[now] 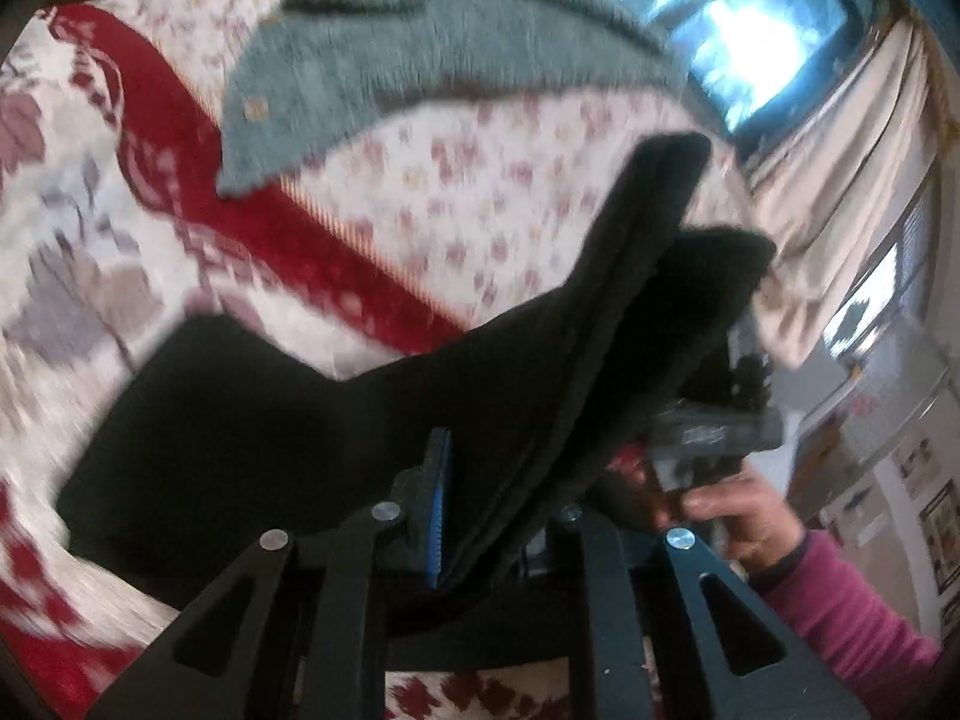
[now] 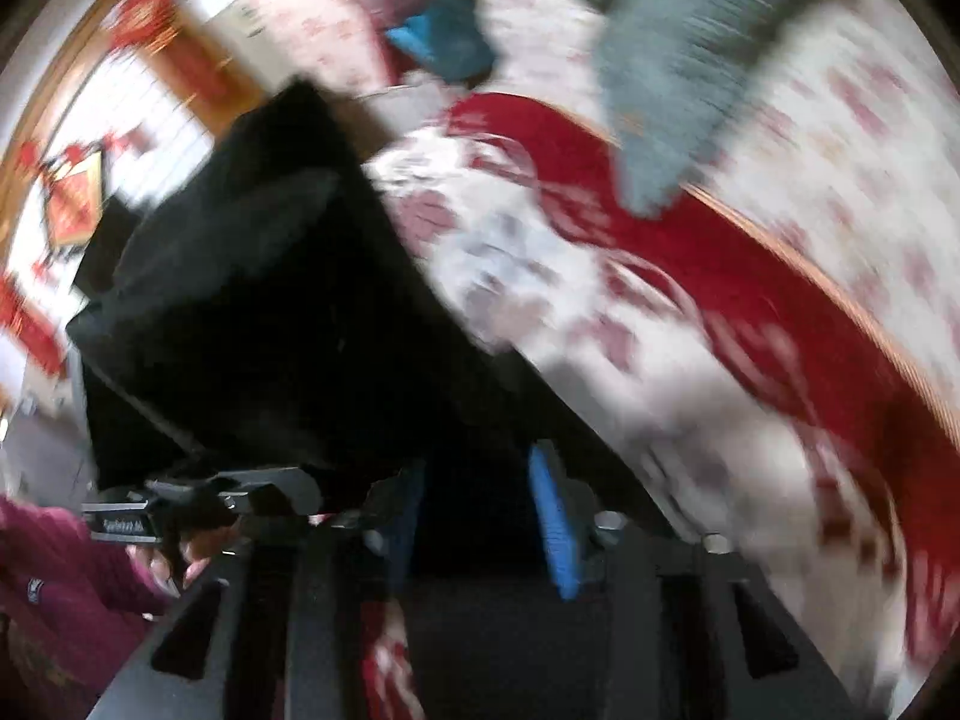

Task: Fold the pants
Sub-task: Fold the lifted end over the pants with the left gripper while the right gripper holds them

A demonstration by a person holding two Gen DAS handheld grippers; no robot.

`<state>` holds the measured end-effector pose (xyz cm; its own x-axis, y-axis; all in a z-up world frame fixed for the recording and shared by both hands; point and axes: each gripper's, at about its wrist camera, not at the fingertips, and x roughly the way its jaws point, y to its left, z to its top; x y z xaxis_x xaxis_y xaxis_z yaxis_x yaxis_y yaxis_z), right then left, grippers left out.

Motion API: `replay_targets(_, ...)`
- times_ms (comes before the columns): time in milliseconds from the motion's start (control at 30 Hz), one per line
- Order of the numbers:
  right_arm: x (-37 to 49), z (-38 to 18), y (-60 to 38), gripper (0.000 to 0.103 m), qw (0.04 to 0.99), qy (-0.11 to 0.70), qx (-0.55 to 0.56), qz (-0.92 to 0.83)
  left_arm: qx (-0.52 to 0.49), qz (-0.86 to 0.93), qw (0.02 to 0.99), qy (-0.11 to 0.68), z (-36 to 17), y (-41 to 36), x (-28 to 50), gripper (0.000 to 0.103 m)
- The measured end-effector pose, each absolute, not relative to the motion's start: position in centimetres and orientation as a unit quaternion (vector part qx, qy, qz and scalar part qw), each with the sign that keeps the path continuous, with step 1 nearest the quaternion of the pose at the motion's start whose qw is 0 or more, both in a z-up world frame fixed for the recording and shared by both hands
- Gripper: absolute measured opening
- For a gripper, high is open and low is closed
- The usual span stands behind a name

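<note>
1. Both grippers pinch the black pants: the left gripper has its blue pads pressed on a thick doubled edge, and the right gripper grips cloth between its blue pads.
2. Held between them, the pants hang lifted above the floral bed, part still draped low.
3. Layers already look doubled, so one fold seems made; laying flat and a further fold seem left.
4. Nearby lies a grey-green garment, untouched.
</note>
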<state>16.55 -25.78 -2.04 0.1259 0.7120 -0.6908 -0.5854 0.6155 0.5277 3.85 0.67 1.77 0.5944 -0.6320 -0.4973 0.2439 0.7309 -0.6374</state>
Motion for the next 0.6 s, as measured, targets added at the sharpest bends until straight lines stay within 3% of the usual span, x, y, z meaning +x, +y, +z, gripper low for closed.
replay_targets(33, 16.3, -3.1, -27.8, 0.089, 0.759, 0.506, 0.074, 0.403, -0.254, -0.256, 0.851, 0.381, 0.7, -0.7, 3.7, 0.016)
replay_targets(133, 15.2, -5.9, -34.1, 0.091, 0.767, 0.531, 0.144, 0.33, -0.235, -0.255, 0.848, 0.4, -1.9, -3.8, 3.2, 0.02)
replay_targets(200, 13.4, -6.5, -38.0, 0.091, 0.781, 0.527, 0.17, 0.29, -0.239, -0.269, 0.843, 0.399, -2.5, -4.9, 2.8, 0.049)
replay_targets(233, 12.8, -6.3, -39.1, 0.091, 0.784, 0.521, 0.182, 0.284, -0.25, -0.287, 0.837, 0.392, -2.2, -5.2, 2.5, 0.073)
replay_targets(333, 9.6, -4.8, -42.7, 0.091, 0.808, 0.48, 0.226, 0.257, -0.246, -0.306, 0.841, 0.373, -0.4, -5.6, 1.5, 0.1)
replay_targets(500, 5.2, -0.4, -43.5, 0.092, 0.834, 0.4, 0.268, 0.269, -0.221, -0.295, 0.848, 0.381, 0.3, -5.4, 0.5, 0.103)
replay_targets(600, 4.6, 0.2, -41.5, 0.093, 0.817, 0.409, 0.278, 0.296, -0.209, -0.316, 0.84, 0.387, 0.9, -5.3, -0.2, 0.103)
